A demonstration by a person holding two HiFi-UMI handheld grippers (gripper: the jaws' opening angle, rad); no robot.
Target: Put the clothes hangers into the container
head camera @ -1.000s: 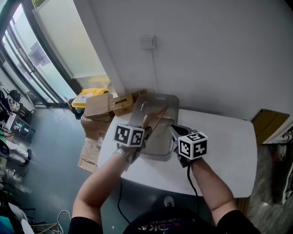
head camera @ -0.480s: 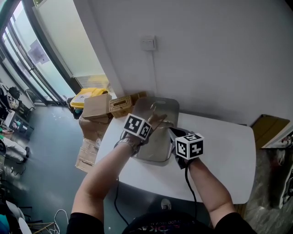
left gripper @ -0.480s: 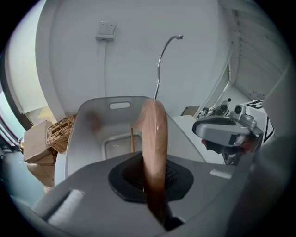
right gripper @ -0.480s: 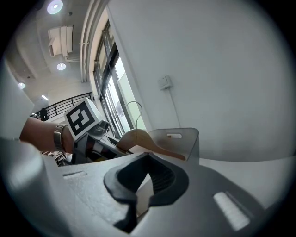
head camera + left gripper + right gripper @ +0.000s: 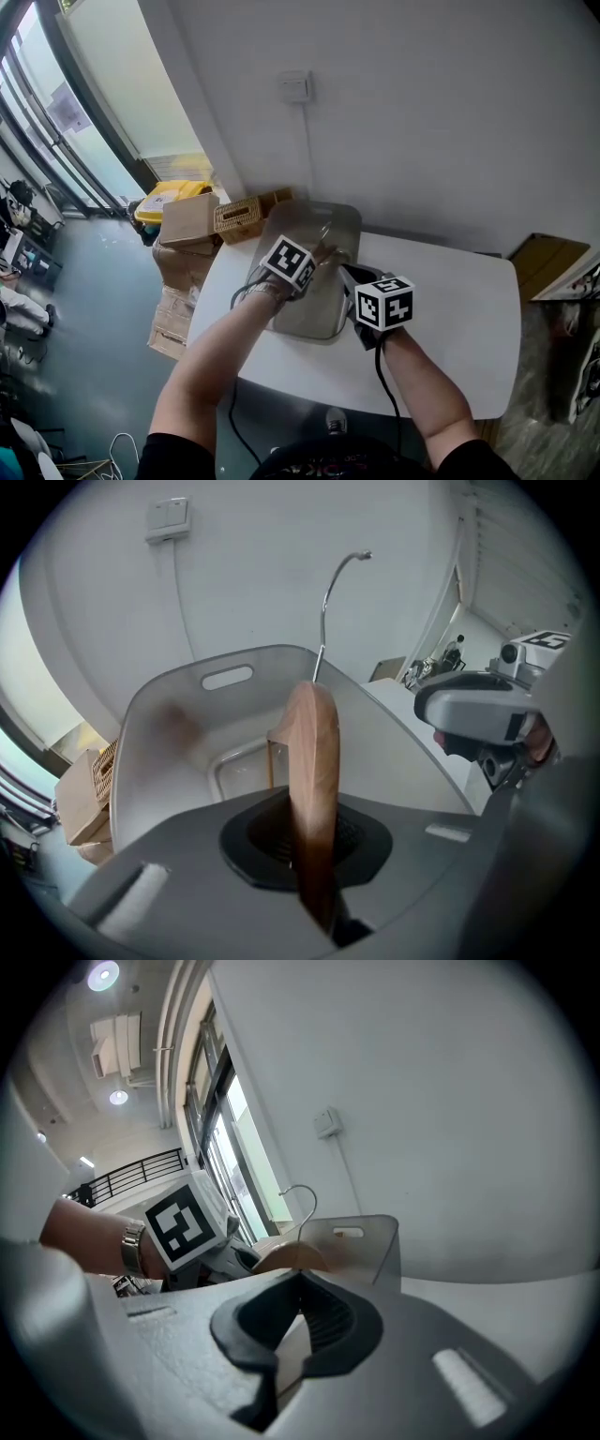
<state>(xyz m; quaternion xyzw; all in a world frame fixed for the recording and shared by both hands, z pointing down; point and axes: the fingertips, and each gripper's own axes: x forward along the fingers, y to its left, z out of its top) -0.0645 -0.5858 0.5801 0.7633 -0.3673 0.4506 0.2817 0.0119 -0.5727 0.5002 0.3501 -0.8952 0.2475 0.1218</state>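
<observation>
At the far left corner of the white surface [image 5: 450, 309], the one grey container [image 5: 328, 208] sat with its far rim close to the wall [image 5: 422, 112] and its left side along the surface's edge. Broad white room stretched away to its right. The left hand-held gripper [image 5: 317, 259] was clamped tight on the single wooden hanger [image 5: 312, 752], held over the container's mouth, and it had dropped and tipped steeper than a second before! The right hand-held gripper [image 5: 349, 279], second of the two, hovered just right of the container, jaws a slit apart, gripping nothing.
</observation>
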